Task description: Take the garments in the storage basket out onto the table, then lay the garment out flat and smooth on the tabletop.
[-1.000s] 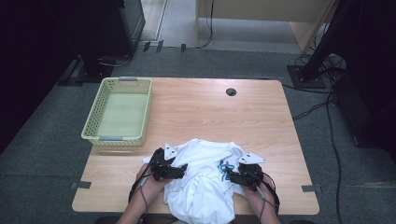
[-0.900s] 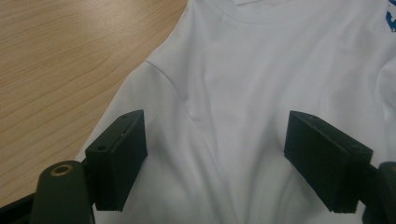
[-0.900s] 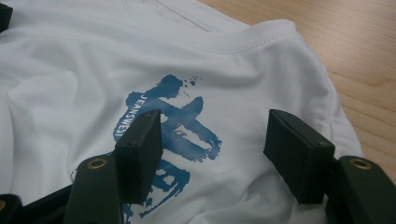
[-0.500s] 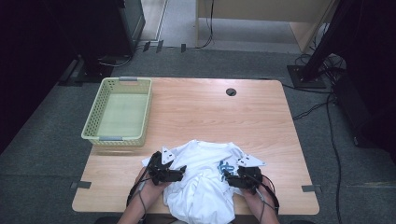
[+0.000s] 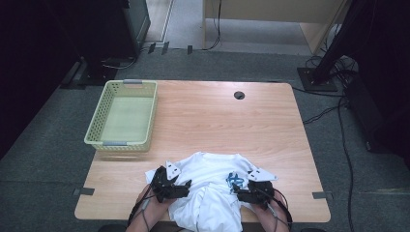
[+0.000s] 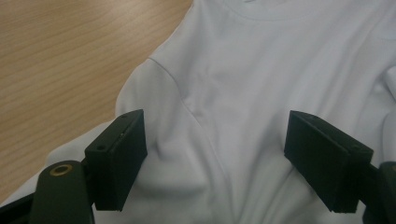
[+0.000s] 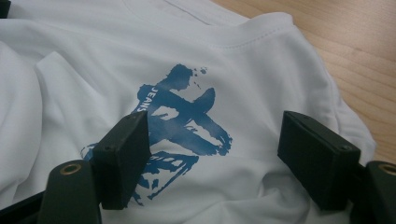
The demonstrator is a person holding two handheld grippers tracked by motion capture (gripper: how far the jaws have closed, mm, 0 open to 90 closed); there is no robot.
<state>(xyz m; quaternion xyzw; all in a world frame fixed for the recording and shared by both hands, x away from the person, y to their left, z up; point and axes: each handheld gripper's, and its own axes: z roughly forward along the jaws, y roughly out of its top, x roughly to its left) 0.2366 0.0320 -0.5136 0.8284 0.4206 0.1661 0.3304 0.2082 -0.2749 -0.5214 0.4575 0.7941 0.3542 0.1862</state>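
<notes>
On the near edge of the desk (image 5: 203, 116), a white T-shirt (image 5: 212, 186) is lying crumpled, its lower part hanging over the front rim, well apart from the yellow-green basket (image 5: 122, 116) that is sitting at the far left corner. The person's hands are coming in from below, the left gripper (image 5: 180, 189) resting on the shirt's left side and the right gripper (image 5: 240, 193) on its right side, beside the blue print (image 7: 180, 121). In the left gripper view the jaws are standing spread over the shoulder seam, pinching nothing; in the right gripper view the jaws have just been opening and are standing spread above the print, with cloth beneath them but none caught between. The work seems to be at the arranging stage, the shirt neither flattened nor folded. The next move is probably calling for each gripper to be closing on a firm fold of cloth near a shoulder, then drawing the shirt further onto the desk and smoothing it.
</notes>
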